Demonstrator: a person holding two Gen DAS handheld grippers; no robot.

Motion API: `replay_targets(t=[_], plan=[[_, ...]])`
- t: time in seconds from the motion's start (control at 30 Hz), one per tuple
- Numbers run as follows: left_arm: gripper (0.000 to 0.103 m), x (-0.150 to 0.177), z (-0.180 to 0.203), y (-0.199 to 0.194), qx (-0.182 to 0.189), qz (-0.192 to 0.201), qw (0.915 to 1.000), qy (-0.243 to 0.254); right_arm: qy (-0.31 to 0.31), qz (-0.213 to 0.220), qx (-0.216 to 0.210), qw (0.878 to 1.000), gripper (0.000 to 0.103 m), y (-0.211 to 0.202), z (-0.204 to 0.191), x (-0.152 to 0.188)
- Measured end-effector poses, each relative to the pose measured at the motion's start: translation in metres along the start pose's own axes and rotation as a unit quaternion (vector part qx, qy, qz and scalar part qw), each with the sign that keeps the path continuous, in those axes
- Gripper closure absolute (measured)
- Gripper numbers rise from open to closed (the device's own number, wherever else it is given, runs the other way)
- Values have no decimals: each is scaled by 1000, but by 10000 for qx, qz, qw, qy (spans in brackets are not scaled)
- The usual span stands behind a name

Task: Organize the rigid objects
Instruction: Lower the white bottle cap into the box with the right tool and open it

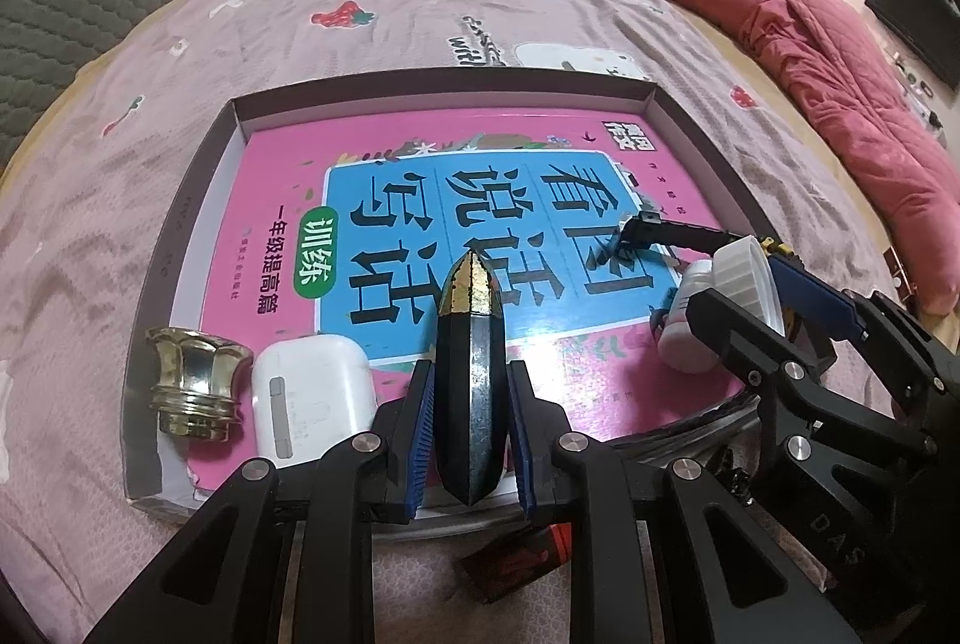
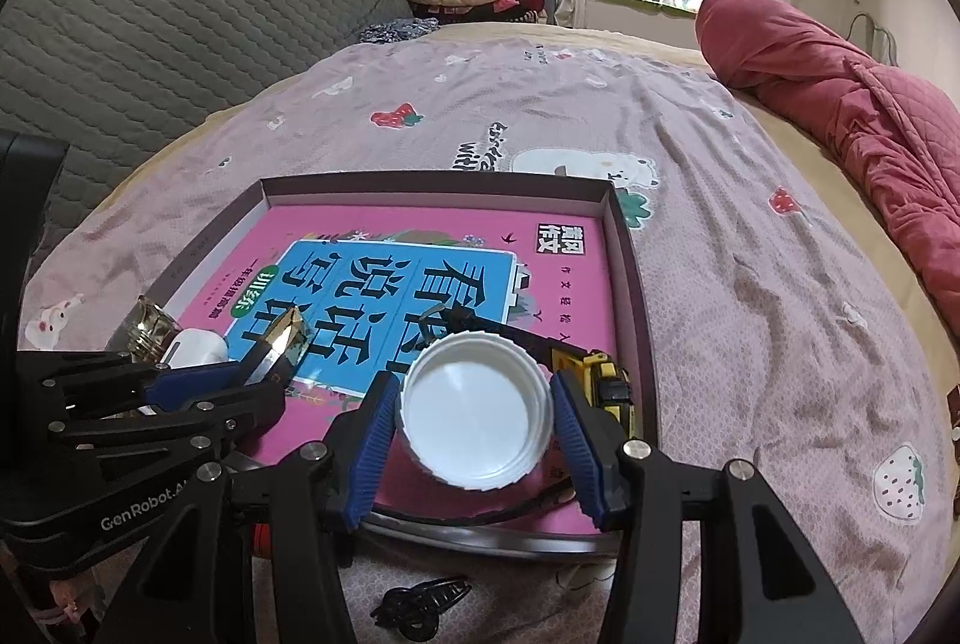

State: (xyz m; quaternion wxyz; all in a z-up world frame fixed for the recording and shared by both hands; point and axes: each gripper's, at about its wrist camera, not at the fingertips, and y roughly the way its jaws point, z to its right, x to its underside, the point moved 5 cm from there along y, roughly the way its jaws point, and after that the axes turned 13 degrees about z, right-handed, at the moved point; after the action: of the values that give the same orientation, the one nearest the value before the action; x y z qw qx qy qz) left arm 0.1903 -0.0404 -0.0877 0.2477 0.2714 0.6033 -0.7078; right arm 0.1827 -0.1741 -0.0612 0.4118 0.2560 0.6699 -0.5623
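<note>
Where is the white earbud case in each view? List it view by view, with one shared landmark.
Left wrist: earbud case at lower left, in the tray beside the gold cap.
Right wrist: earbud case at left edge, partly hidden behind the left gripper.
Shared landmark: the pink book.

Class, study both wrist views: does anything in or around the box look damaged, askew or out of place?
Yes. The box has a torn near-left corner. A black hair clip lies outside it on the bedspread, while the other items sit inside.
</note>
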Motion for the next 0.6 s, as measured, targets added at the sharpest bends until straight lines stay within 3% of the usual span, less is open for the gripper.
replay_targets(t=[0.23, 0.6], plan=[[76, -1, -3, -2, -25, -16, 10000, -70, 84, -1, 46, 10000, 51, 0, 3, 0], [61, 0, 5, -4, 60, 2, 10000, 14, 114, -6, 85, 9999, 51, 0, 5, 0]])
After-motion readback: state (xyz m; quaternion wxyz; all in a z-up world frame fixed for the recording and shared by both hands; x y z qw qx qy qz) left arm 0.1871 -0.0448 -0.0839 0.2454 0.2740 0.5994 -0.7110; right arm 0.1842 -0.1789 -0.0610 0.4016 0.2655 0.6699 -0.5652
